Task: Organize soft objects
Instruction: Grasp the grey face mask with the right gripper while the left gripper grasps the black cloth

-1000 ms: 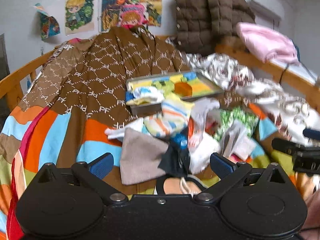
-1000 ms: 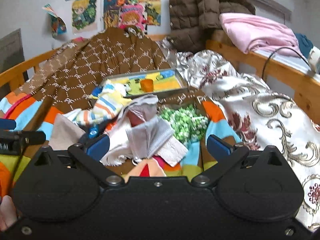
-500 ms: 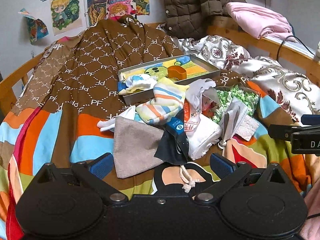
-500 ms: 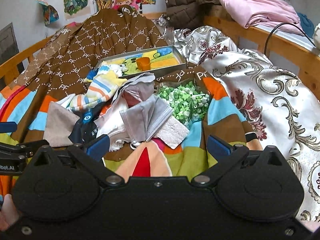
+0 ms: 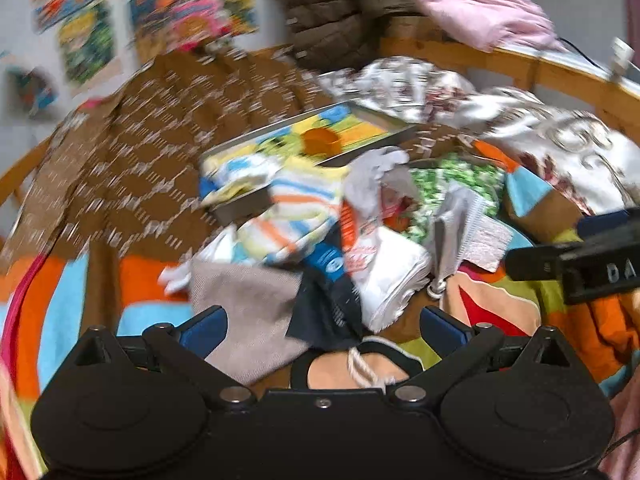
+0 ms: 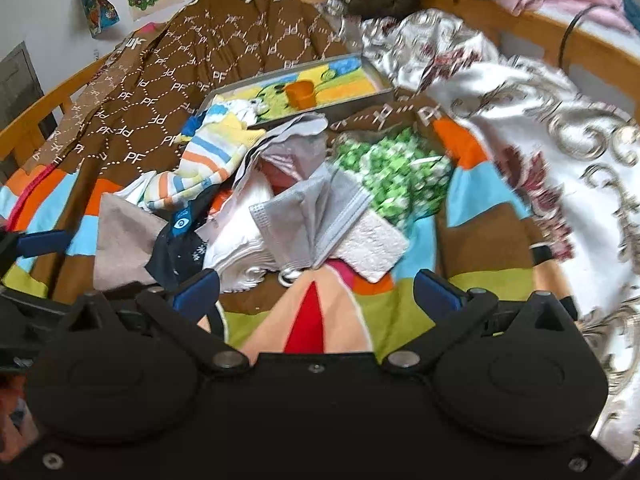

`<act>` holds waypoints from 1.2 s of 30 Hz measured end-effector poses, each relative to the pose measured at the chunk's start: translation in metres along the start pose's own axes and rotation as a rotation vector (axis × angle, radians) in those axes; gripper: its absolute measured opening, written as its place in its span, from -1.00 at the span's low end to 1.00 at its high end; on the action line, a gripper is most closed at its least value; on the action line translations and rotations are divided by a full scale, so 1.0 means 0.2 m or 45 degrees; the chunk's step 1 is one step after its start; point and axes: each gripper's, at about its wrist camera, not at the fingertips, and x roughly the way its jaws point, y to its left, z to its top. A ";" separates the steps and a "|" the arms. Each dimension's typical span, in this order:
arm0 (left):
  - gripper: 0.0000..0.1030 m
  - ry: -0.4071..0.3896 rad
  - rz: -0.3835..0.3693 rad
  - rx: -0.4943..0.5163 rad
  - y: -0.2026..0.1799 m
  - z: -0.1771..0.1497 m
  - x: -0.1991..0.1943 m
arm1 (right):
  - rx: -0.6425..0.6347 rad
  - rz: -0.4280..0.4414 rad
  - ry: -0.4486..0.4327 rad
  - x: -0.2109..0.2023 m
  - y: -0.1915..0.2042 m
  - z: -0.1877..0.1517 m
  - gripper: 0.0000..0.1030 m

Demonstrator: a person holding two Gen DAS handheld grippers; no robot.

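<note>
- Metal tray (image 6: 362, 104): dull grey.
- Silver bedspread (image 6: 560, 128): glossy satin.
- Beige cloth (image 6: 120, 236): matt, coarse weave.
- Bed rail (image 6: 532, 28): smooth wood.
- Right claw (image 6: 316, 294): matt black plastic.

Wooden-framed bed (image 6: 520, 20) covered by a striped multicolour blanket (image 6: 472, 200). On it a pile of soft items (image 6: 256, 200) lies just in front of a metal tray (image 6: 304, 92). Brown patterned coat (image 6: 192, 60) left of the tray, white floral quilt (image 6: 560, 140) right of it.
</note>
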 end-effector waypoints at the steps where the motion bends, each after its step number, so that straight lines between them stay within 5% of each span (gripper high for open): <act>1: 0.98 -0.019 -0.013 0.074 -0.01 0.00 0.02 | 0.017 0.020 0.014 0.03 -0.01 0.01 0.99; 4: 0.98 -0.057 -0.030 0.233 0.00 -0.01 0.08 | 0.075 0.057 0.029 0.11 -0.03 0.04 0.99; 15: 0.78 -0.071 -0.151 0.369 0.05 0.00 0.25 | 0.020 0.040 -0.052 0.31 -0.01 0.16 0.98; 29: 0.28 -0.007 -0.299 0.360 0.14 0.04 0.39 | -0.024 0.030 -0.038 0.47 0.07 0.18 0.55; 36: -0.14 0.025 -0.336 0.303 0.17 0.06 0.43 | -0.024 0.016 -0.031 0.50 0.08 0.18 0.12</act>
